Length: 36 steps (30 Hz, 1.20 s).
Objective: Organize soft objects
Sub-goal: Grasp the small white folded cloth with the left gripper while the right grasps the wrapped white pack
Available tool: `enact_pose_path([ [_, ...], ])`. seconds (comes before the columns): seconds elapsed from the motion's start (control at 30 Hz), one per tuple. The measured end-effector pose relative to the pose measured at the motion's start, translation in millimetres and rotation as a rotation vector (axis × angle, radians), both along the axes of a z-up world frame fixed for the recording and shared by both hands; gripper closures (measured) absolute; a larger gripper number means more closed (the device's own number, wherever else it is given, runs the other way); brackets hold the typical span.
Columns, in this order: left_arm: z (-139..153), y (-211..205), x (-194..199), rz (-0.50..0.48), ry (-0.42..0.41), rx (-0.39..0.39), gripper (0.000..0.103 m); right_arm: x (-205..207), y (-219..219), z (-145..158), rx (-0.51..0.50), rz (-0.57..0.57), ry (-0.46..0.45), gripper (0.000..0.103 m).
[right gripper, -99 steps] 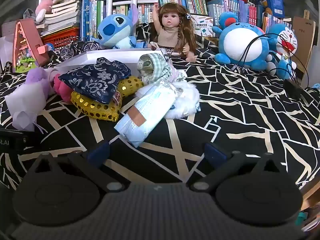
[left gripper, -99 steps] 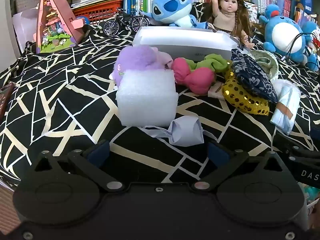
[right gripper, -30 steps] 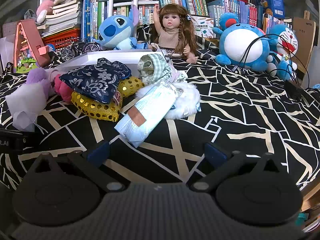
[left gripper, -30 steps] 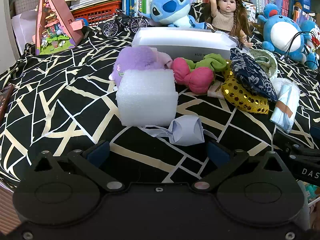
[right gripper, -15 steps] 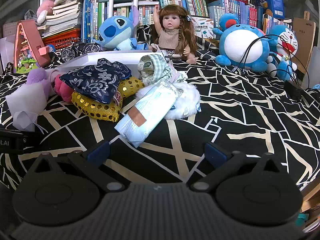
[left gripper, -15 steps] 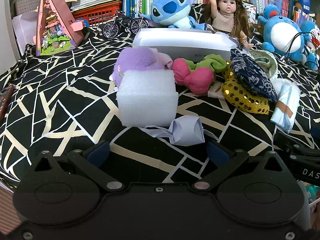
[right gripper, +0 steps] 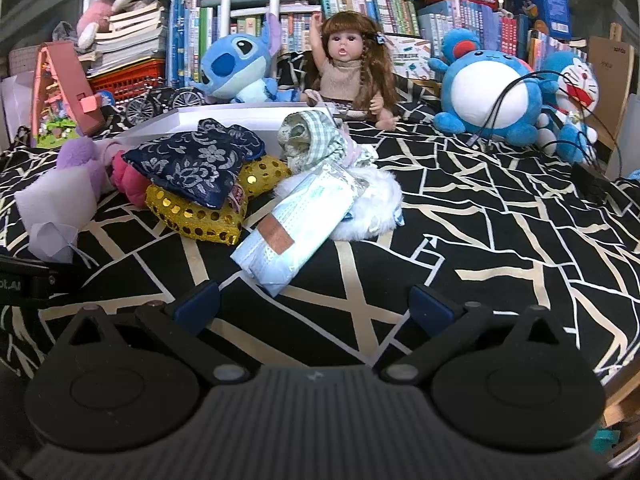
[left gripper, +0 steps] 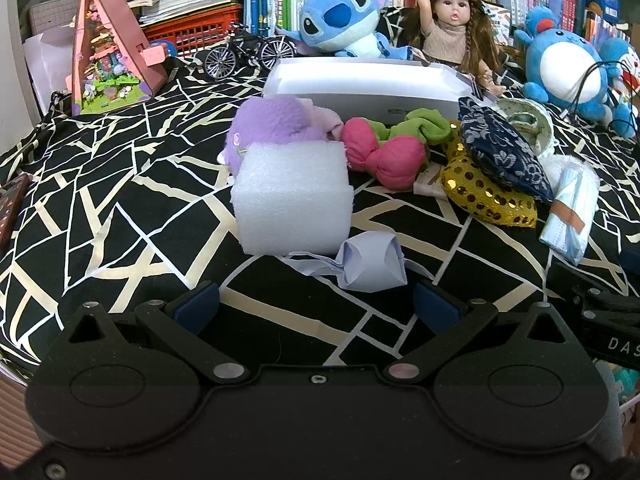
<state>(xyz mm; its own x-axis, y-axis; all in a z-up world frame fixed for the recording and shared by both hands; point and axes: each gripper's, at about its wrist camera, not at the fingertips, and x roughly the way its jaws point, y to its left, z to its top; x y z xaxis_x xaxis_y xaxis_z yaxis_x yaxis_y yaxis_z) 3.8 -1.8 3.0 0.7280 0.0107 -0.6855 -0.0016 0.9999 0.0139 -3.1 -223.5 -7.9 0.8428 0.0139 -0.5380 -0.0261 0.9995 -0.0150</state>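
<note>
A heap of soft things lies on the black patterned cloth in front of a white box. In the left wrist view a white foam block and a folded pale lilac cloth are nearest, with a purple plush and a pink and green fabric toy behind. My left gripper is open, just short of the lilac cloth. In the right wrist view a pack of face masks rests on white fluff, beside a gold sequin pouch and a navy floral pouch. My right gripper is open, just short of the mask pack.
Along the back stand a blue plush, a doll, a round blue plush with cables, a toy bicycle and a pink model house. Bookshelves rise behind. Bare cloth lies at the right.
</note>
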Motion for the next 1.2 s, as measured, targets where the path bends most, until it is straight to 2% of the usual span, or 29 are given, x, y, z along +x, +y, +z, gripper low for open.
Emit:
enact_pose_path([
  [0.13, 7.2, -0.1, -1.8, -0.036, 0.007, -0.011, 0.005, -3.0, -9.9, 4.1, 0.074, 0.020, -0.031, 0.001],
  [0.23, 14.3, 0.1, -8.0, -0.062, -0.035, -0.026, 0.011, -5.6, -13.7, 11.7, 0.100, 0.029, -0.085, 0.002],
  [0.33, 21.0, -3.0, -14.5, -0.085, -0.085, -0.025, 0.017, -5.3, -11.9, 17.5, 0.080, 0.040, -0.121, 0.004],
  [0.47, 25.5, -3.8, -17.6, -0.094, -0.116, -0.057, 0.029, 2.8, -10.7, 18.0, 0.082, 0.044, -0.110, 0.011],
  [0.53, 25.3, -5.5, -19.4, -0.098, -0.114, -0.065, 0.039, 6.1, -9.5, 17.0, 0.082, 0.047, -0.102, 0.016],
  [0.8, 14.6, -8.2, -14.6, -0.090, -0.077, -0.087, 0.057, 16.1, 2.3, 10.9, 0.067, 0.054, -0.074, 0.023],
  [0.9, 13.0, -7.6, -11.1, -0.097, -0.062, -0.098, 0.060, 20.8, 3.5, 9.0, 0.068, 0.042, -0.065, 0.025],
  [0.97, 12.6, -6.5, -9.6, -0.098, -0.057, -0.112, 0.065, 23.9, 3.8, 8.2, 0.073, 0.033, -0.060, 0.033],
  [1.0, 12.4, -6.3, -8.8, -0.092, -0.058, -0.114, 0.071, 24.5, 3.7, 8.0, 0.078, 0.031, -0.057, 0.041],
  [1.03, 12.0, -6.3, -8.4, -0.086, -0.058, -0.112, 0.074, 24.9, 3.8, 7.9, 0.081, 0.029, -0.055, 0.045],
  [1.07, 12.0, -6.5, -8.5, -0.086, -0.059, -0.111, 0.074, 24.8, 3.7, 7.9, 0.081, 0.024, -0.055, 0.049],
  [1.2, 15.2, -8.2, -10.7, -0.105, -0.080, -0.103, 0.075, 21.0, 3.6, 9.7, 0.079, 0.028, -0.068, 0.053],
])
